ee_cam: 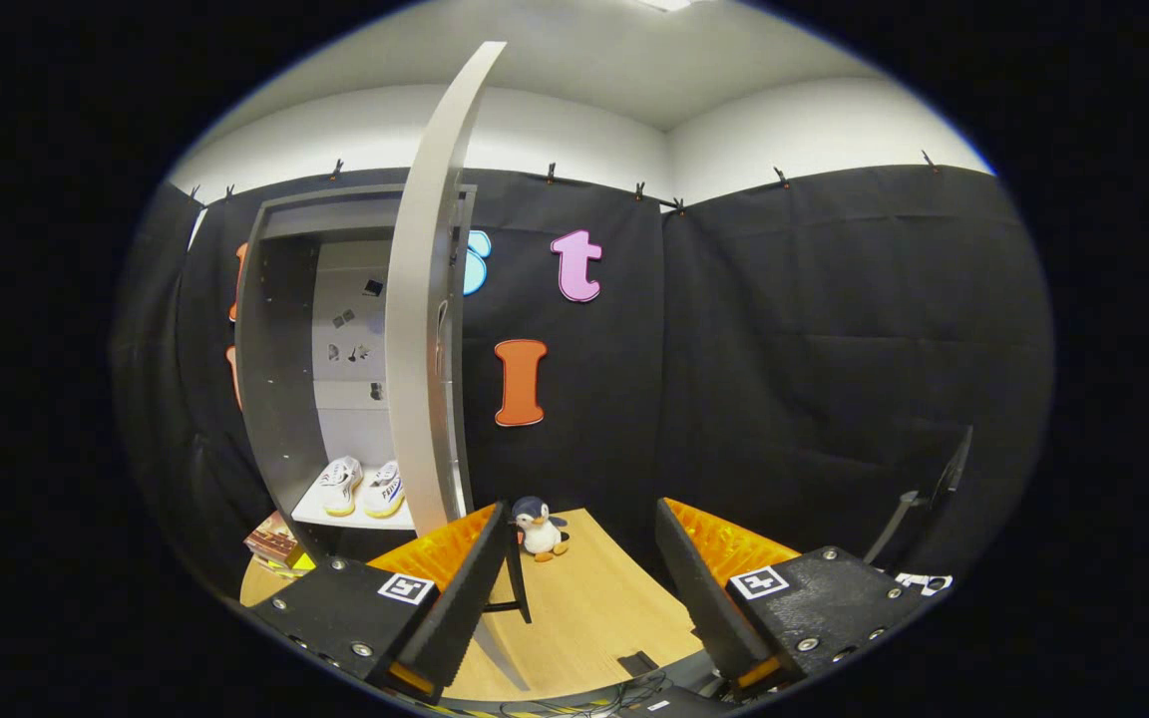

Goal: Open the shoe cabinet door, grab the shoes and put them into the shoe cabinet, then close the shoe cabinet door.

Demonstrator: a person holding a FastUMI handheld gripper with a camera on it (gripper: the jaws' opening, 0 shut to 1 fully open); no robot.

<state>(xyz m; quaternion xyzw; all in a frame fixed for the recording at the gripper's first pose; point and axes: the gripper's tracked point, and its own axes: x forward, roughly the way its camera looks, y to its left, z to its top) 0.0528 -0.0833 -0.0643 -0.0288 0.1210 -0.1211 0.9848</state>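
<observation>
The grey shoe cabinet (280,329) stands ahead and to the left of my fingers. Its door (425,299) is swung wide open and shows edge-on, with its lower end just beyond my left finger. A pair of white shoes (363,487) with yellow soles sits side by side on the cabinet's white shelf (315,514). My gripper (579,558) is open, held back from the cabinet, with nothing between its fingers.
A small penguin plush toy (540,526) stands on the wooden floor (584,608) just ahead of the fingers. A little stack of boxes (275,546) lies at the cabinet's foot on the left. A dark stand (919,499) rises at the right.
</observation>
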